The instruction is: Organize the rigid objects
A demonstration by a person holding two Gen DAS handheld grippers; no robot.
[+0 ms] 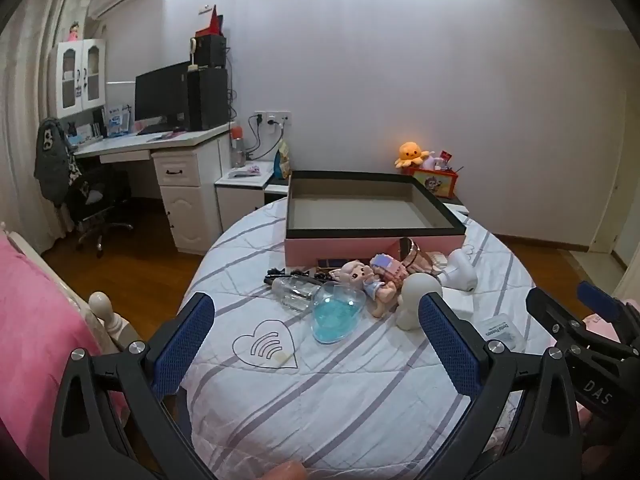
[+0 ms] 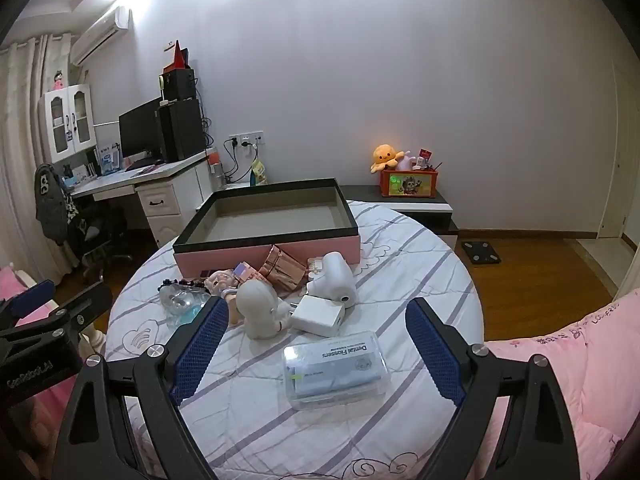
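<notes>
An empty pink box with a black rim (image 1: 372, 242) (image 2: 224, 258) stands on the striped bed. In front of it lie a clear heart-shaped container with blue filling (image 1: 338, 312), a doll (image 1: 366, 278), a white figurine (image 1: 416, 300) (image 2: 260, 308), a rose-gold cup (image 2: 282, 270), a white charger (image 2: 318, 314), a white device (image 2: 334, 276) and a clear dental-flosser case (image 2: 336, 368). My left gripper (image 1: 316, 344) is open and empty just short of the heart container. My right gripper (image 2: 316, 350) is open, its fingers on either side of the flosser case.
Black beads (image 2: 182, 282) and a clear bottle (image 1: 294, 290) lie left of the pile. A pink quilt (image 2: 580, 360) covers the bed's right side. A white bedpost (image 1: 102, 306) stands at the left. A desk with monitor (image 1: 164, 96) is beyond the bed.
</notes>
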